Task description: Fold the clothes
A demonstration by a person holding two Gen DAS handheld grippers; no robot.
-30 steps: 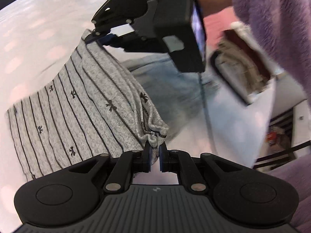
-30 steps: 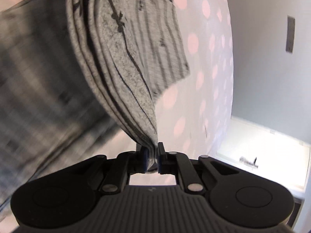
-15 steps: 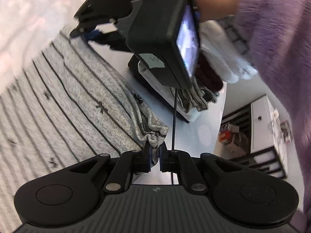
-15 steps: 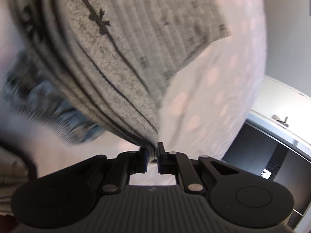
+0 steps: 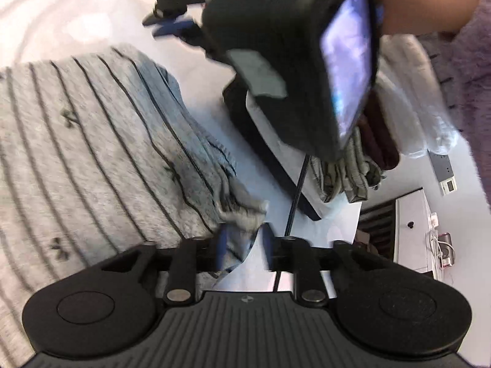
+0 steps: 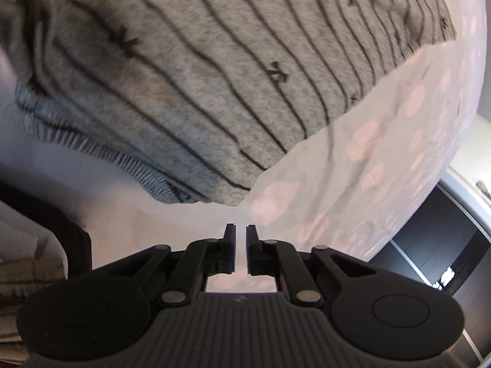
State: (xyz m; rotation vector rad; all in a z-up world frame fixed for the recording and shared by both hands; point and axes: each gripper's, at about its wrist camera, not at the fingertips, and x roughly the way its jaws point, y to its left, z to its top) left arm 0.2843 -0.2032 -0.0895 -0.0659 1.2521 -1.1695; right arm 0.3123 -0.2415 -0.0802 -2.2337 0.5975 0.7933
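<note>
A grey garment [image 5: 92, 153] with thin dark stripes and small bow prints lies folded on the spotted bed sheet [image 6: 368, 168]. My left gripper [image 5: 244, 245] sits at its near corner. Its jaws are opening, and the ribbed corner hangs loosely between them against the left finger [image 5: 221, 247]. In the right wrist view the garment [image 6: 199, 76] rests just ahead of my right gripper [image 6: 241, 233]. That gripper's jaws are parting slightly, with nothing between them. The right gripper [image 5: 172, 21] also shows blurred above the garment's far corner.
A dark-rimmed basket [image 5: 264, 141] of folded clothes stands to the right of the garment, and its edge [image 6: 76, 245] shows at the lower left. A purple sleeve [image 5: 466, 61] fills the upper right. White drawers [image 5: 411, 230] stand beyond the bed.
Both grippers came down with the garment and laid it on the bed. The right gripper let go and drew back. The left jaws parted around the corner.
</note>
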